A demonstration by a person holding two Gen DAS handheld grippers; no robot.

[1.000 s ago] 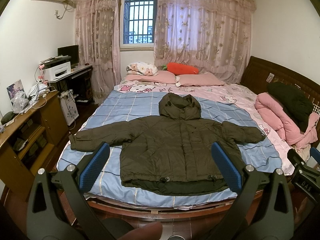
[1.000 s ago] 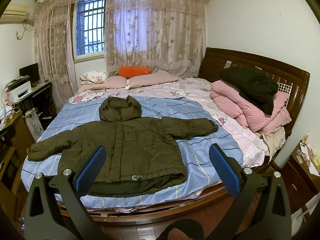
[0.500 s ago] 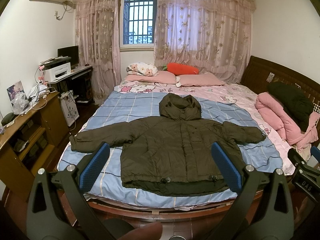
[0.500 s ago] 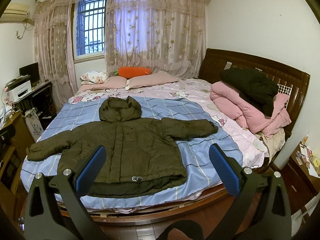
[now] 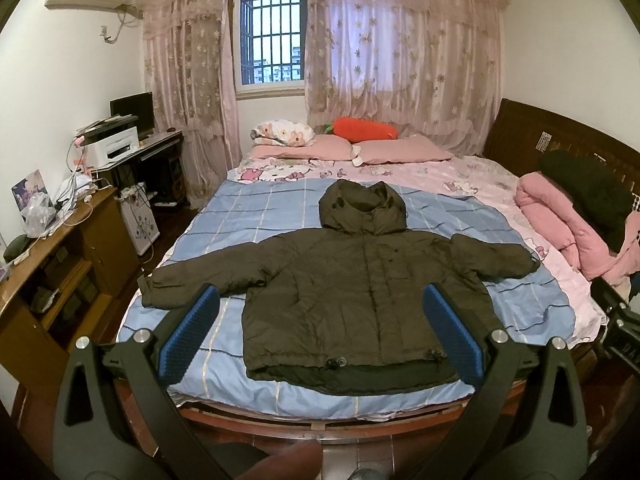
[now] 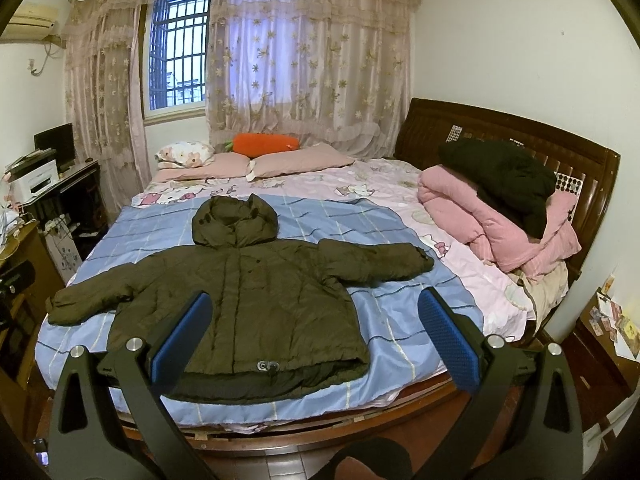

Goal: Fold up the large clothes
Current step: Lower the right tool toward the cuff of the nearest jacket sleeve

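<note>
A dark olive hooded jacket (image 5: pixel 352 292) lies flat and face up on the blue checked sheet (image 5: pixel 256 216) of the bed, sleeves spread out to both sides, hood toward the pillows. It also shows in the right wrist view (image 6: pixel 248 292). My left gripper (image 5: pixel 320 336) is open and empty, held off the foot of the bed in front of the jacket's hem. My right gripper (image 6: pixel 316 340) is open and empty, also short of the bed's foot edge, facing the jacket's right half.
A folded pink quilt (image 6: pixel 492 224) with a dark garment (image 6: pixel 500 180) on it lies at the bed's right side by the wooden headboard (image 6: pixel 520 136). Pillows (image 5: pixel 400 150) lie at the far end. A wooden desk (image 5: pixel 52 264) stands left of the bed.
Both views have shifted very slightly; the jacket sits a touch higher in frame. The jacket itself has not moved and both grippers stay open.
</note>
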